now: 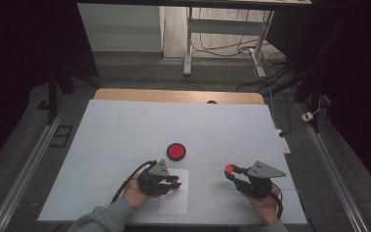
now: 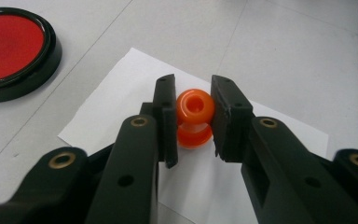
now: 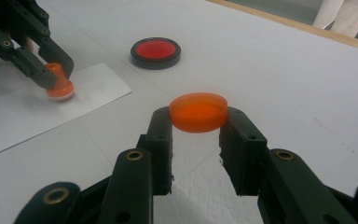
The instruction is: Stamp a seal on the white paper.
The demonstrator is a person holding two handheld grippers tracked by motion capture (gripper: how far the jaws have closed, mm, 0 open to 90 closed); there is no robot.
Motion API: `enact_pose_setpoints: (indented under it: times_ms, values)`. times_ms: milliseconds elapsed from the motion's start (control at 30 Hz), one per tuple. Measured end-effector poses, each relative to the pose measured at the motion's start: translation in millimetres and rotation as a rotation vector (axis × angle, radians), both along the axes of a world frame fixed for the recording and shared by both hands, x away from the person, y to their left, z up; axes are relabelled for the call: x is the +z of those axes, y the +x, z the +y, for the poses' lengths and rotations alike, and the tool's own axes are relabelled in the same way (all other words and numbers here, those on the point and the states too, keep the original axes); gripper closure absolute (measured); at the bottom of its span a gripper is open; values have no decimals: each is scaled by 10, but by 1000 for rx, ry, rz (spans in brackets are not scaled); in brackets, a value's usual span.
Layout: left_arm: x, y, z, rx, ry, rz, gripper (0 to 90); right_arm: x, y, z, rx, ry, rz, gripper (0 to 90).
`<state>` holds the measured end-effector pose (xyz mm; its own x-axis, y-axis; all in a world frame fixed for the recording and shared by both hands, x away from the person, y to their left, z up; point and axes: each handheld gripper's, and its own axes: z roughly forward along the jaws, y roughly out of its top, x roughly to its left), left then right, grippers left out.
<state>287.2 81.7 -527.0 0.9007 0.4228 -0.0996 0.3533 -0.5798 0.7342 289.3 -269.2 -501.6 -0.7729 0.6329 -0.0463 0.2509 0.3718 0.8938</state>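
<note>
Your left hand-held gripper clamps stamp upright on paper, your right hand-held gripper grips cap above worktop, ink pad beyond.

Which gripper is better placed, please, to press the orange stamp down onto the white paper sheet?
Left. The left gripper is shut on the orange knob-handled stamp over the white paper sheet; the right gripper holds the orange round cap.

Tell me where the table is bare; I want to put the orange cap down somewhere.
The white table is bare beyond the red ink pad, toward the wooden edge, and between the paper sheet and the right gripper holding the orange cap. It is crowded around the left gripper, pressing the orange stamp onto the paper.
</note>
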Motion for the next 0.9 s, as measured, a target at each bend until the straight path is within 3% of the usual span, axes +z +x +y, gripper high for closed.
enact_pose_setpoints:
  times_ms: [367,667,900]
  values:
    - [-34,-60,-20,3,28,-47,727,4,-5,1,0,-2,0,647]
    - [-68,-124,-12,19,27,-83,728,6,-2,-4,-2,4,-4,647]
    - [-83,-124,-16,19,20,-87,730,8,-7,7,2,1,-2,646]
